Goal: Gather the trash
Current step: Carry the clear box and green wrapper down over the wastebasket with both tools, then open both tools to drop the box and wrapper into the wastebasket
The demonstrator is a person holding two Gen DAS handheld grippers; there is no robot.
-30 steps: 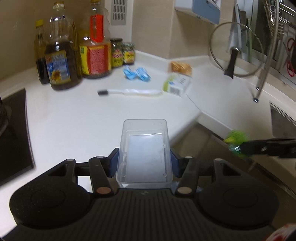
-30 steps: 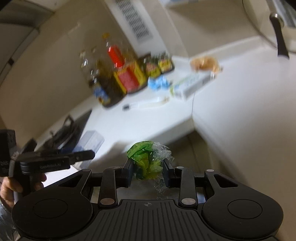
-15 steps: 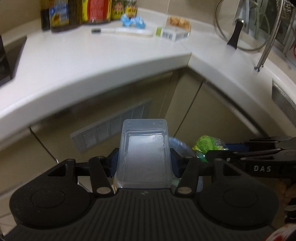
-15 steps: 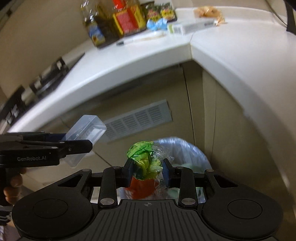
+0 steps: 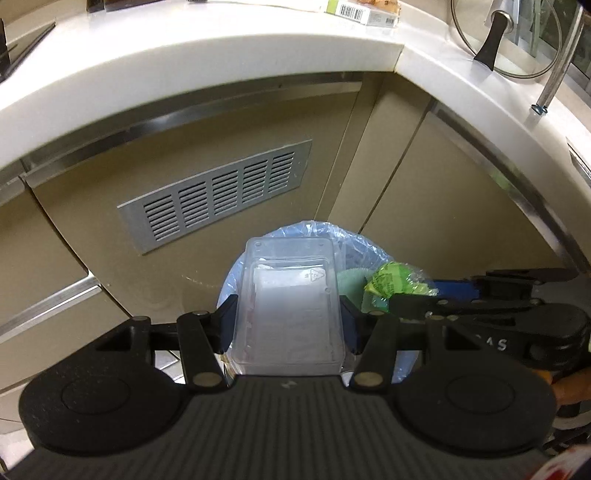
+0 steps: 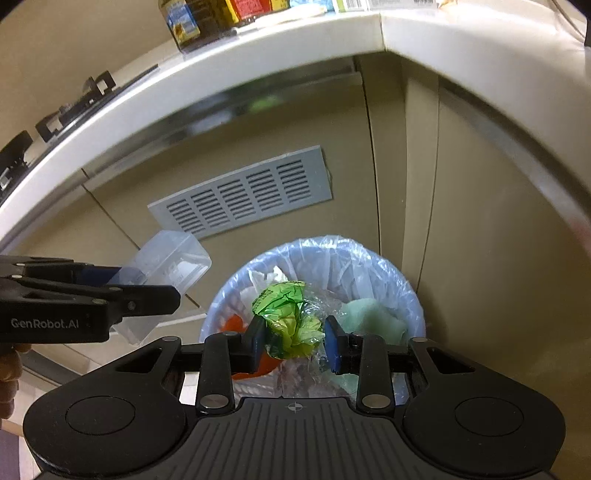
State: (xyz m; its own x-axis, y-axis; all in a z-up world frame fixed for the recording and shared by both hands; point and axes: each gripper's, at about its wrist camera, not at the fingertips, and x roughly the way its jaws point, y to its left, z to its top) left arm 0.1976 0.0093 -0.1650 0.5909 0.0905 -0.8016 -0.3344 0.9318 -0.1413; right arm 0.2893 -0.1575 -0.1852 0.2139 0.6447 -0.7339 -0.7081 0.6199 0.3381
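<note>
My left gripper [image 5: 288, 321] is shut on a clear plastic container [image 5: 291, 302], held above a bin lined with a blue bag [image 5: 317, 230]. My right gripper [image 6: 295, 341] is shut on a crumpled green and clear wrapper [image 6: 288, 317] right over the lined bin [image 6: 343, 254], which holds orange, white and pale green rubbish. In the left wrist view the right gripper [image 5: 399, 301] comes in from the right with the green wrapper [image 5: 395, 280]. In the right wrist view the left gripper [image 6: 155, 288] reaches in from the left with the clear container [image 6: 170, 266].
The bin stands on the floor in the corner of beige cabinets with a grey vent grille [image 5: 218, 195]. A white countertop [image 5: 184, 55] overhangs above, carrying a small box [image 5: 360, 13], a glass lid [image 5: 506, 40] and bottles [image 6: 192, 18]. A stove [image 6: 66, 107] sits at left.
Both grippers have dropped from counter height to just above the bin, each keeping its load. The counter has slid up to the top of both views.
</note>
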